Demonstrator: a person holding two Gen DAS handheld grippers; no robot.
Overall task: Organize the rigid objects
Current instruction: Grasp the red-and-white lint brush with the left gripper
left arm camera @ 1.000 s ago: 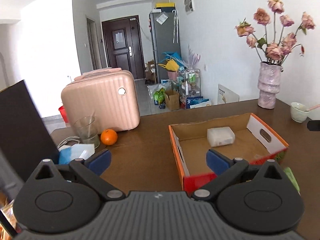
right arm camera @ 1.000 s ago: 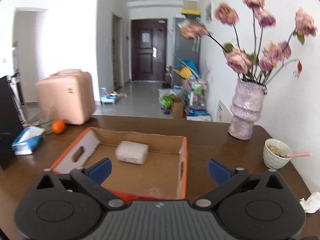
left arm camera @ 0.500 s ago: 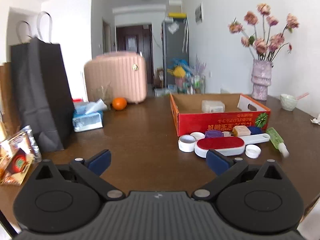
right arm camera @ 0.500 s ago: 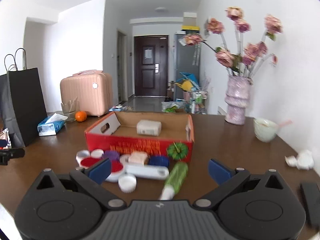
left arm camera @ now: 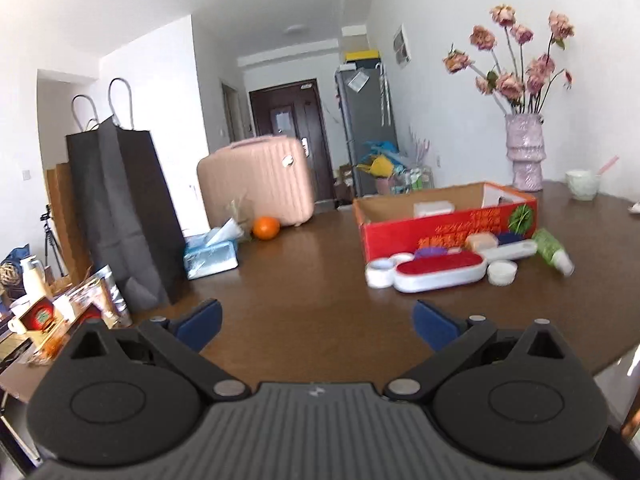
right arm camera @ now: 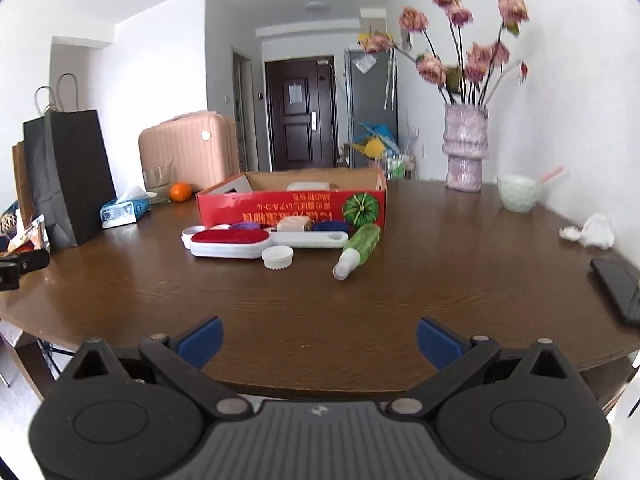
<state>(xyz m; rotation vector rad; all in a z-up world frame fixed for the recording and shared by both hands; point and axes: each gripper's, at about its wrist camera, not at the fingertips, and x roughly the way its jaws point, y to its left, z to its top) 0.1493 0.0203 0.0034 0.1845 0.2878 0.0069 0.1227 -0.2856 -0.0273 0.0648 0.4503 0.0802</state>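
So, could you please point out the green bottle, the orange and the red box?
green bottle [right arm camera: 363, 242], right wrist view, middle of its body
orange [left arm camera: 266, 228], left wrist view, its centre
red box [right arm camera: 280, 210], right wrist view, front wall

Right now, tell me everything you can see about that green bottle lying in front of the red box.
The green bottle lies on its side on the brown table, outside the red cardboard box. Its body looks like translucent green plastic with a leafy print, and its white cap end points toward the camera and slightly left. The far end sits near the box's front corner; whether it touches is unclear. A long white handled piece lies beside it. Neither gripper holds it.
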